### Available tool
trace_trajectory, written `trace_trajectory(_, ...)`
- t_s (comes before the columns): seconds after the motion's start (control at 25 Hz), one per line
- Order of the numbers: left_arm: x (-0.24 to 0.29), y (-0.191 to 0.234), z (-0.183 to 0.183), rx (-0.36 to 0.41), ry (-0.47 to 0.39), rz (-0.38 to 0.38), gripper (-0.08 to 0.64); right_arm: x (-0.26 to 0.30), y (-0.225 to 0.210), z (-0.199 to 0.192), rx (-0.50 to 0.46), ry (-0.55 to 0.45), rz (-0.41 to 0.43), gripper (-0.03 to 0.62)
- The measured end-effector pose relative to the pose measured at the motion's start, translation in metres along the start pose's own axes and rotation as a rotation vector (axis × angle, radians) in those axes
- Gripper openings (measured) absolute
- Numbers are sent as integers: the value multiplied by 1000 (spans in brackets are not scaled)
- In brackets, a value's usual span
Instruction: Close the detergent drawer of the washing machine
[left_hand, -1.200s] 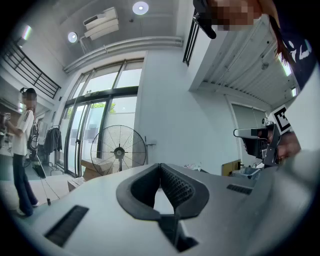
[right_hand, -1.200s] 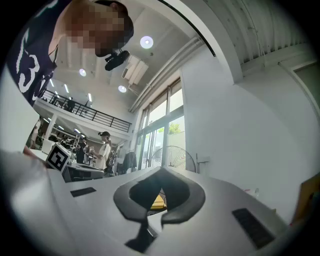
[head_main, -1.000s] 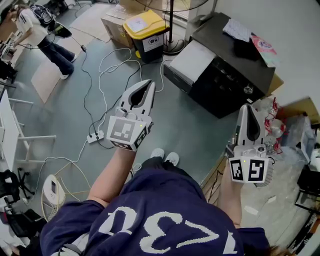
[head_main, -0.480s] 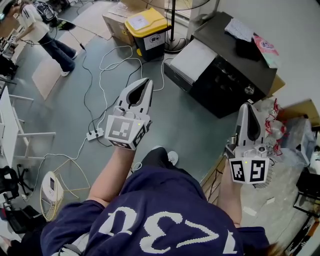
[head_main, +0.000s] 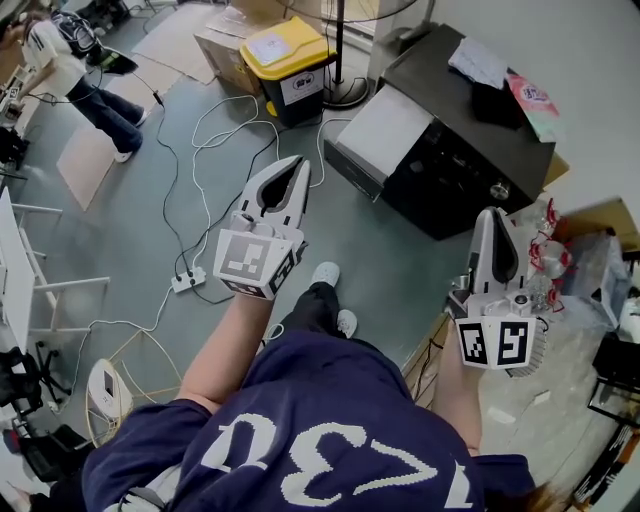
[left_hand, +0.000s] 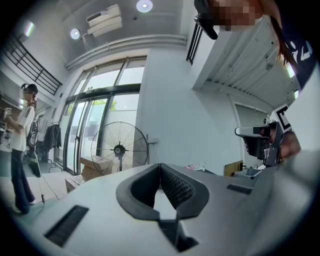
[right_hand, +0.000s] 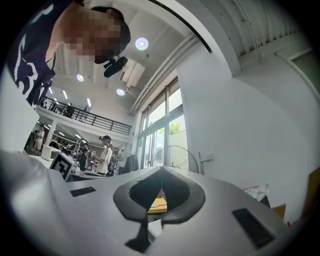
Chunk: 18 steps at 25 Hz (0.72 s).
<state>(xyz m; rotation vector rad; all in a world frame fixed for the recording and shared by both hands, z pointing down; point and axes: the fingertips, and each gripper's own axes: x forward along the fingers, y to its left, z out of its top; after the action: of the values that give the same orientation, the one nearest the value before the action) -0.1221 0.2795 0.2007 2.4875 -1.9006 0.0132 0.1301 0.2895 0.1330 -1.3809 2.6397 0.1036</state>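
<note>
**Left gripper**: jaws together, tips meeting, nothing between them. It is held level over the floor, with its marker cube toward the wearer.

**Right gripper**: jaws together and empty. It is held at the wearer's right, well apart from the left gripper.

**Washing machine**: a black cabinet against the wall, ahead of both grippers. It is nearer the right one and touches neither. There is a knob on its front face and paper lies on its top.

**Drawer**: not clearly made out. A pale slab juts from the machine's left end, and it cannot be told whether this is the drawer.

**Bin**: yellow lid, black body, standing on the floor beyond the left gripper.

**Box**: cardboard, just beside the bin.

**Fan**: a pedestal type, standing between the bin and the machine.

**Cables**: white, looping across the floor to a power strip.

**Person**: standing at the far left, near the window wall.

**Shoes**: white, the wearer's own, below the grippers.
</note>
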Motion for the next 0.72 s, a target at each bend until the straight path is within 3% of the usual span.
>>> trace_trajectory(0.72,152,96,-5,8,5,-151,20,151,-21,-33,-5,6,-110,15)
